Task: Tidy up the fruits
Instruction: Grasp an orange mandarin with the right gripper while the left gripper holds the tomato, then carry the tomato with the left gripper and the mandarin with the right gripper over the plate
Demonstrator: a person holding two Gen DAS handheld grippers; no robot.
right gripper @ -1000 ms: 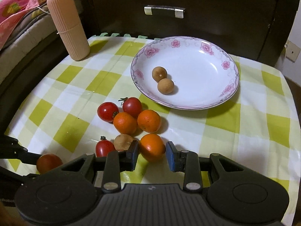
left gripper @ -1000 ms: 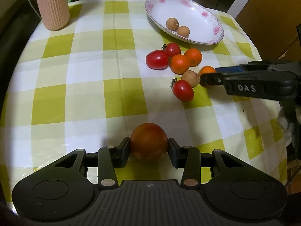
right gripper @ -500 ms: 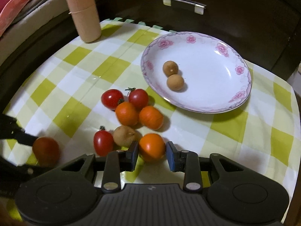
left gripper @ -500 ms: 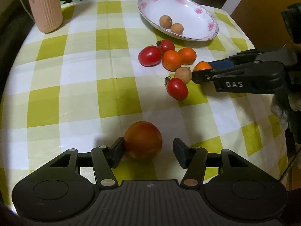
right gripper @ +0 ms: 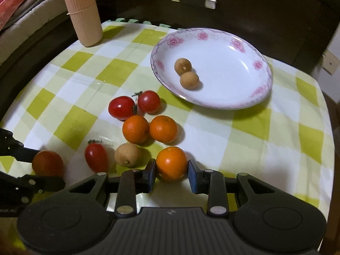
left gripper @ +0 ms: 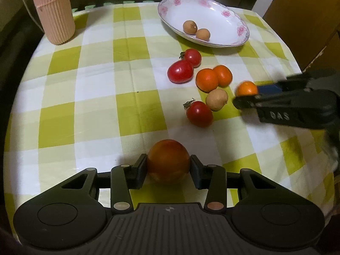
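The left tongs clamp a large, soft, reddish-orange round tomato at its widest middle, low in the frame. The right tongs likewise pinch a small, firm, glossy orange citrus; both fruits look light, smooth and likely to slip or bruise under hard squeezing.

The pink ribbed cup is cut off at the top edge in both views. The right gripper is blurred in the left wrist view, its near finger hiding the lower part of the orange between its fingers

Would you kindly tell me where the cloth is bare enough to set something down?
The checked cloth is bare between the pink cylinder and the red tomatoes, and right of the plate. It is crowded around the oranges below the plate.
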